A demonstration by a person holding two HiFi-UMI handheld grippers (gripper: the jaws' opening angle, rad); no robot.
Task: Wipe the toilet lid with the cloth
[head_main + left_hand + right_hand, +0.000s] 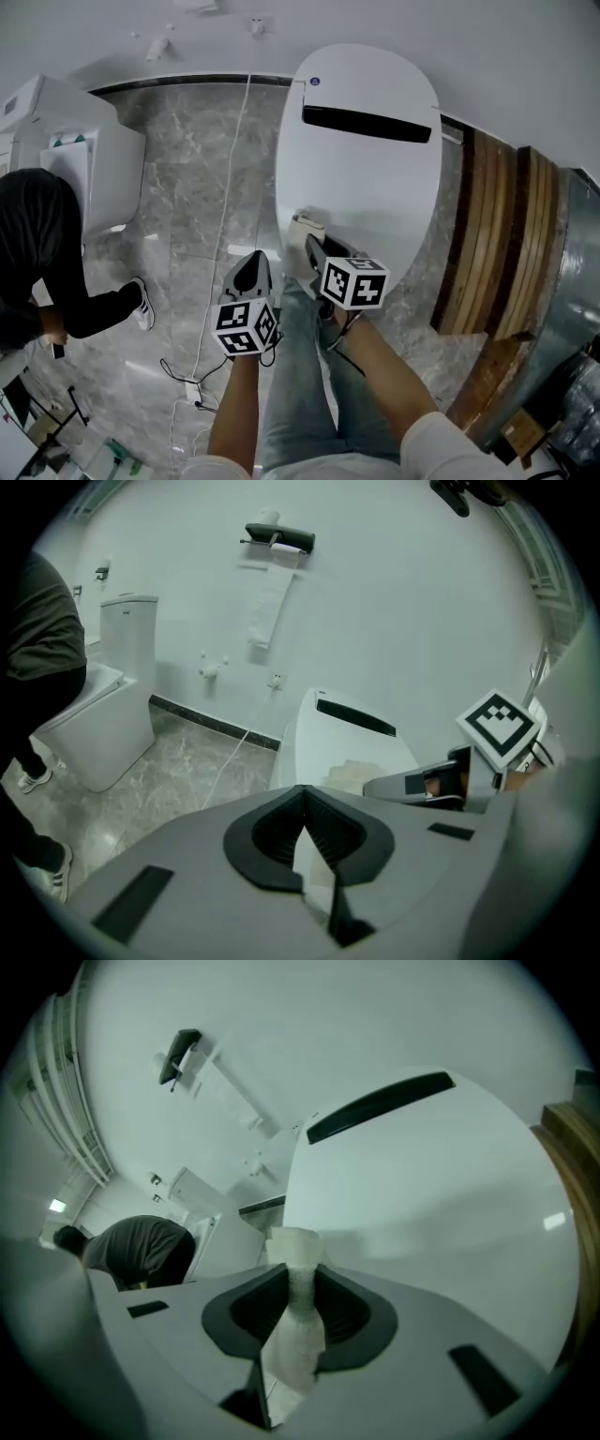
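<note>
We look steeply down on a grey marble floor under a white wall, where a closed white toilet lid with a black bar near its far end fills the middle of the head view. To its right stands a bank of wooden slats, and to its left a second toilet, beside which a person in black clothing bends over. Our own legs, in blue jeans, run up from the bottom edge. The right gripper reaches the lid's near left edge, its jaws clamped on a pale cloth. In the right gripper view the fabric is pinched between the pads, with one end poking out past the tips towards the lid and the other hanging back towards the camera. In the head view the cloth lies against the lid at that near left edge. The left gripper hangs just left of the lid over the floor, with its jaws closed together and nothing between them. Each gripper carries a marker cube. A thin white cable trails from the wall across the floor, and the left gripper view shows a toilet-roll holder on the wall with a strip of paper hanging from it.
</note>
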